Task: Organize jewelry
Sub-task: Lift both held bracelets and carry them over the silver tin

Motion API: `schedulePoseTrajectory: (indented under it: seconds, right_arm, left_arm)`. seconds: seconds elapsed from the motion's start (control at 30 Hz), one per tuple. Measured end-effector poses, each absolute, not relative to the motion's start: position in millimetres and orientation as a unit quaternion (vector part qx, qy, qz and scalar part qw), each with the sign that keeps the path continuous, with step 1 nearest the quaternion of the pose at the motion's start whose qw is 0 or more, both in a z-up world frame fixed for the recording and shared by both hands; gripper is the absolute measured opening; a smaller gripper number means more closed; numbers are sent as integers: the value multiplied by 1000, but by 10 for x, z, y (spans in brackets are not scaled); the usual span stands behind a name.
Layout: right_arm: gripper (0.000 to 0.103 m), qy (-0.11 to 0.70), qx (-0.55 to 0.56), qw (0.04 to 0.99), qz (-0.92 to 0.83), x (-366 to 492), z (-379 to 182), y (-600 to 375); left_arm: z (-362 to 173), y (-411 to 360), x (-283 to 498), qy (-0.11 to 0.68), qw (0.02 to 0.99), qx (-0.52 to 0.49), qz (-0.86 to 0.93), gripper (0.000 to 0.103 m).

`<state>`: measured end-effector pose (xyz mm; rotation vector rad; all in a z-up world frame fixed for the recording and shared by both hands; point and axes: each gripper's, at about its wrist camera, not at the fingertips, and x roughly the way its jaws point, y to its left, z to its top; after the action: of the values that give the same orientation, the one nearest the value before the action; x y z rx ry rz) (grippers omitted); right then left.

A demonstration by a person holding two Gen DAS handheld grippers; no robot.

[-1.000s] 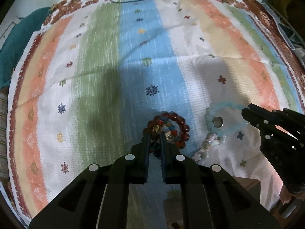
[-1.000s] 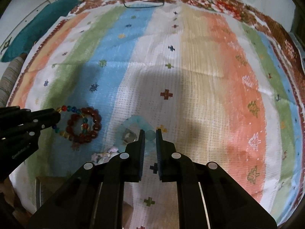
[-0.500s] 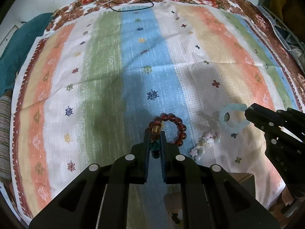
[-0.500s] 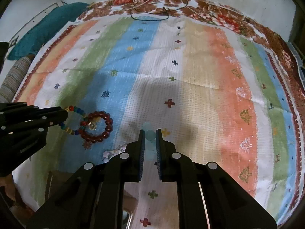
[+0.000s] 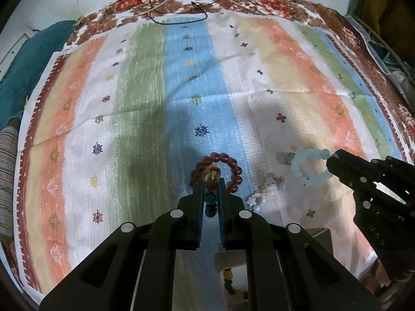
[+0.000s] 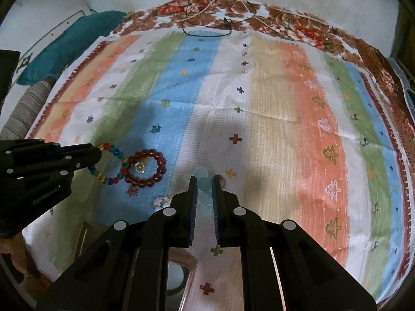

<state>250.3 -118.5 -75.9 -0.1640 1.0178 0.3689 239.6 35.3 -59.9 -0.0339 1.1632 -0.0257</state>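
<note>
My left gripper (image 5: 210,184) is shut on a multicolour bead bracelet (image 6: 111,164) and holds it lifted above the striped cloth (image 5: 145,108). A dark red bead bracelet (image 5: 223,169) lies on the blue stripe just beyond the left fingertips, with a clear faceted bead (image 6: 139,166) inside its ring. My right gripper (image 6: 204,181) is shut on a pale blue bead bracelet (image 5: 308,167) and holds it above the cloth. A pale pink and white bracelet (image 5: 267,188) lies on the cloth between the two grippers.
A box with a yellow and dark bead string (image 5: 232,282) sits at the cloth's near edge below the left gripper. Thin cords (image 5: 179,13) lie at the far edge. A teal cushion (image 6: 70,44) lies at the far left. A wire basket (image 5: 386,51) stands at the right.
Both grippers have risen and drawn back from the cloth, each with its bracelet. The multicolour bracelet came up off the red one, and the pale blue one came off the cloth.
</note>
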Motion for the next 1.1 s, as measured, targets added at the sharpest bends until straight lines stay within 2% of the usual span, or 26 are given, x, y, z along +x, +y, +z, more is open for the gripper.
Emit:
schedulePoseTrajectory:
  seconds: [0.57,1.1]
  right_arm:
    - [12,472,-69,862,171,2301,-644,-1221]
    - [12,402,-66,892,198,1915,-379,-1227]
  left_arm:
    - [-361,341,2181,527,850,-23,-19,9]
    - [-155,307,1838,504,863,-29,-30,9]
